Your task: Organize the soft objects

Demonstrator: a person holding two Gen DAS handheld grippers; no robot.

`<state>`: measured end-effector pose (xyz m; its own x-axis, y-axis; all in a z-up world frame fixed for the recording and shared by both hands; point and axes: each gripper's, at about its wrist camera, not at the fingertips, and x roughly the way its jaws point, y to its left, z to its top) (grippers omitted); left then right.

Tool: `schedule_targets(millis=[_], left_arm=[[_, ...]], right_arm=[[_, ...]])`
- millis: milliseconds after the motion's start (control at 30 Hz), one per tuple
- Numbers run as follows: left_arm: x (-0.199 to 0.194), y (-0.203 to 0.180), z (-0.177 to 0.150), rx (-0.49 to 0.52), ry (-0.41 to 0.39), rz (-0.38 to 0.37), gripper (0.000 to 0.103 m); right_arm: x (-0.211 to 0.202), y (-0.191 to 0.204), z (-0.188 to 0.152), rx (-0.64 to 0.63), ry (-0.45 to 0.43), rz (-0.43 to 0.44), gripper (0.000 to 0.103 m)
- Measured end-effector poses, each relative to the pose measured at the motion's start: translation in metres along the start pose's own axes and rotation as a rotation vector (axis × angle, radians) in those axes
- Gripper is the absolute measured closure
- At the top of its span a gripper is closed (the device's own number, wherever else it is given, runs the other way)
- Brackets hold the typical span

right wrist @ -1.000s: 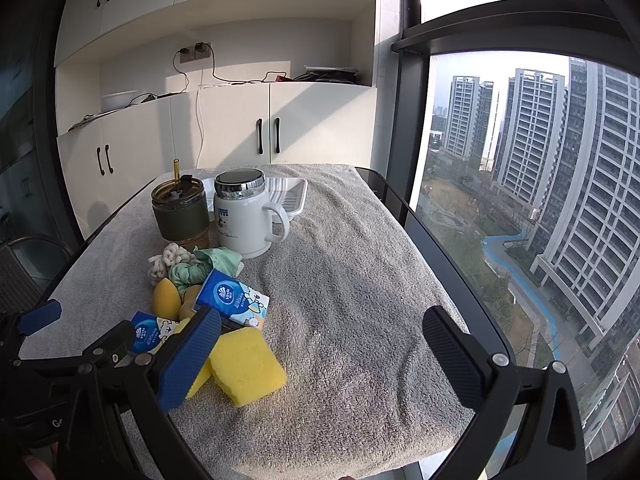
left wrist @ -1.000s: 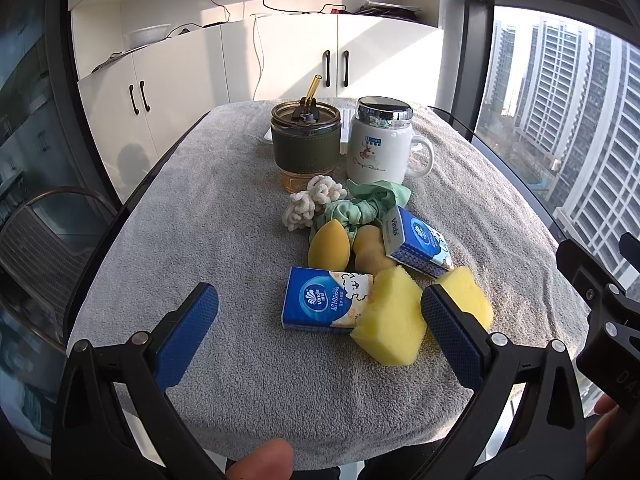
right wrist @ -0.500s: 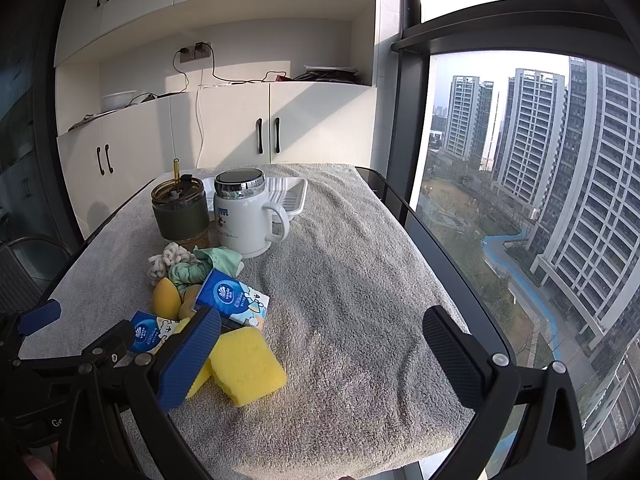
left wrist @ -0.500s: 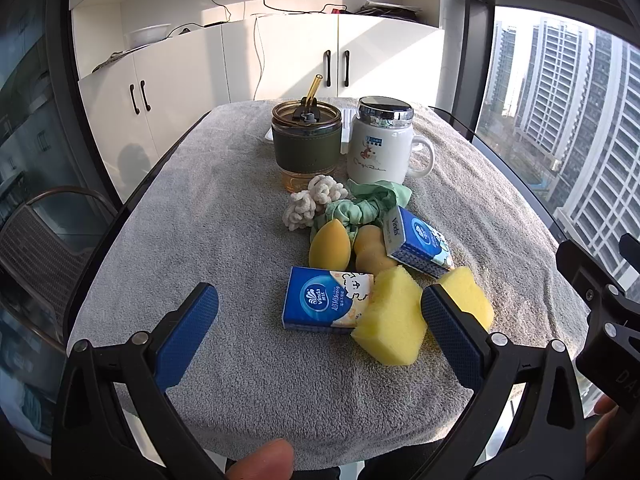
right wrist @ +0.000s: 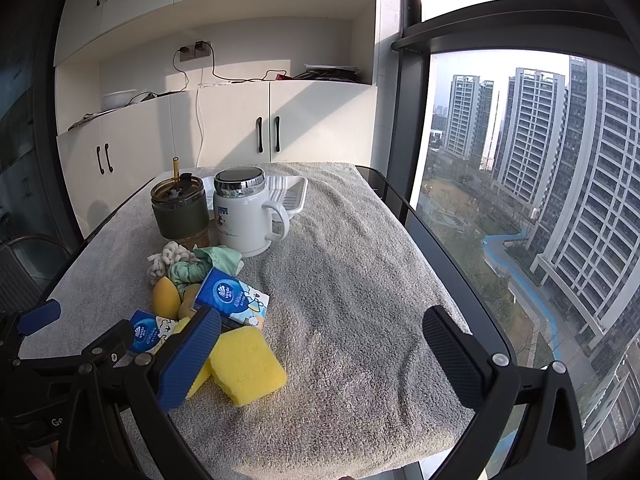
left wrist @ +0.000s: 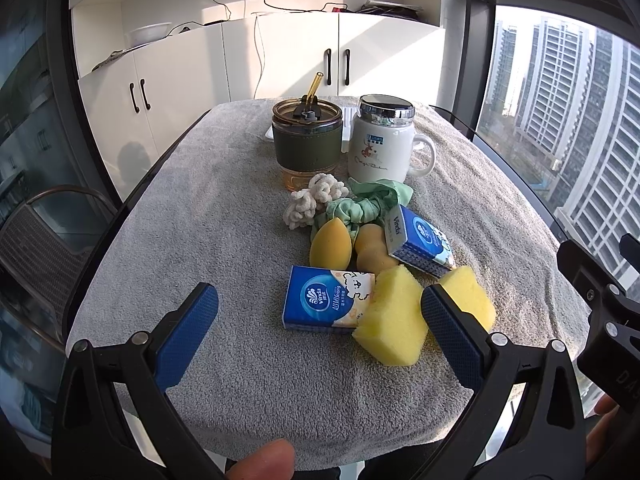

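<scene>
Both the left gripper [left wrist: 318, 332] and the right gripper [right wrist: 320, 354] hover spread wide and empty over the near edge of the table [left wrist: 192, 216]. A good start is probably the nearer sponge [left wrist: 390, 316]: close low across its flat sides, squeezing lightly. It is porous yellow foam, overlapping a blue tissue pack [left wrist: 326, 300] and apparently touching the second sponge [left wrist: 468, 294], in the clutter near the table's front.

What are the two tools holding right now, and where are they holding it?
Nothing. The left tool and the right tool are both wide open above the towel-covered table, touching none of the soft things.
</scene>
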<state>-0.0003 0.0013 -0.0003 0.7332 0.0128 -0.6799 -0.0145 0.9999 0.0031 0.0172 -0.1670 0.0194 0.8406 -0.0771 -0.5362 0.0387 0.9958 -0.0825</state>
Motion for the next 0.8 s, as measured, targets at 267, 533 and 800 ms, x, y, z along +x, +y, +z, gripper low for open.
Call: schedule_targets(millis=[267, 533, 800], left_arm=[[0.006, 0.004, 0.000, -0.003, 0.012, -0.013, 0.000], [0.012, 0.009, -0.003, -0.004, 0.025, -0.031, 0.000], [0.020, 0.012, -0.005, -0.005, 0.043, -0.040, 0.000]], right_arm=[[0.003, 0.000, -0.004, -0.001, 0.007, -0.001, 0.000], [0.005, 0.000, -0.005, -0.003, 0.022, -0.003, 0.000], [0.007, 0.001, -0.005, -0.008, 0.044, -0.003, 0.000]])
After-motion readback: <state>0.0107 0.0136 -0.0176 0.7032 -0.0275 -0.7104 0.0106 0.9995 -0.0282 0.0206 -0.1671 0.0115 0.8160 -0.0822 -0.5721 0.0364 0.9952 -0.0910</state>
